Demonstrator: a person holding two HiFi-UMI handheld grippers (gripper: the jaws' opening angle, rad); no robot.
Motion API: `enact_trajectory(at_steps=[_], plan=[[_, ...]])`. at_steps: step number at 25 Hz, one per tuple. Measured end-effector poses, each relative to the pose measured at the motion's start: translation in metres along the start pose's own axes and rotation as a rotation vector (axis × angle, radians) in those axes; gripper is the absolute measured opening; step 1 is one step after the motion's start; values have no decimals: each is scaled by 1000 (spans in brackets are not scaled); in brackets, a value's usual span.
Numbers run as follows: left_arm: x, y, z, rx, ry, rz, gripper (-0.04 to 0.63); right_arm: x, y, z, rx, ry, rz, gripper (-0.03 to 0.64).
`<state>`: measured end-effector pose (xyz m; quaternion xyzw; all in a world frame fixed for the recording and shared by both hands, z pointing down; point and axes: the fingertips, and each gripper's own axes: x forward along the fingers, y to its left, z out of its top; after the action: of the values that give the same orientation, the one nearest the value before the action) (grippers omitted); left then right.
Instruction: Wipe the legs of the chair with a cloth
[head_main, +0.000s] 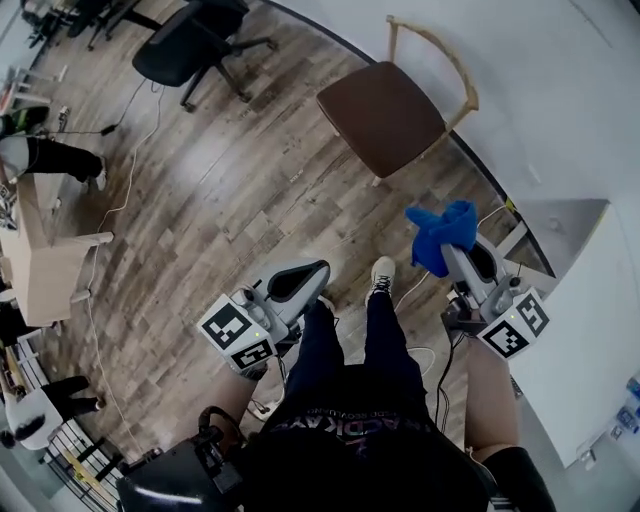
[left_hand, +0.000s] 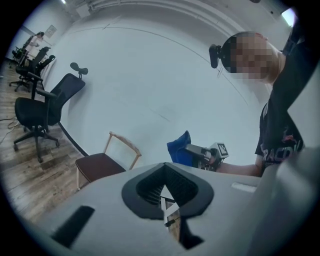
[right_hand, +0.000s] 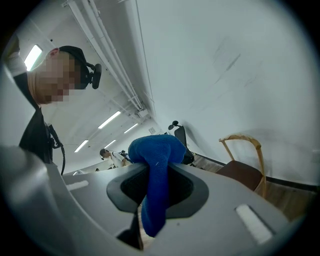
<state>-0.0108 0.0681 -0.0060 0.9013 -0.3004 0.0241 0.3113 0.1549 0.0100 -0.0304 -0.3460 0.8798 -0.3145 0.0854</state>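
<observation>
Nothing has been wiped yet, by my reckoning: the wooden chair with a dark brown seat (head_main: 385, 115) stands by the white wall (head_main: 560, 90) in the upper right of the head view, well apart from both tools, and its pale legs (head_main: 376, 181) look untouched. The whole job remains, beginning with walking over and crouching. The right claw (head_main: 452, 248) is pinching a blue fluffy cloth (head_main: 443, 235), which bunches above the jaws at centre right and hangs down between them in the right gripper view. The left claw (head_main: 303, 280) sits pressed together and empty, low over the plank floor (head_main: 220, 200).
</observation>
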Motion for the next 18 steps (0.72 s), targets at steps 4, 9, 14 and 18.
enact_trajectory(at_steps=[4, 9, 14, 18], plan=[[11, 31, -22, 0, 34, -28, 5, 18, -25, -28, 12, 18, -37, 81], [23, 74, -45, 75, 39, -6, 5, 42, -70, -72, 32, 64, -72, 81], [31, 117, -82, 88, 23, 7, 5, 64, -113, -125, 34, 116, -90, 81], [40, 144, -115, 106, 19, 3, 5, 75, -149, -166, 23, 161, -113, 81]])
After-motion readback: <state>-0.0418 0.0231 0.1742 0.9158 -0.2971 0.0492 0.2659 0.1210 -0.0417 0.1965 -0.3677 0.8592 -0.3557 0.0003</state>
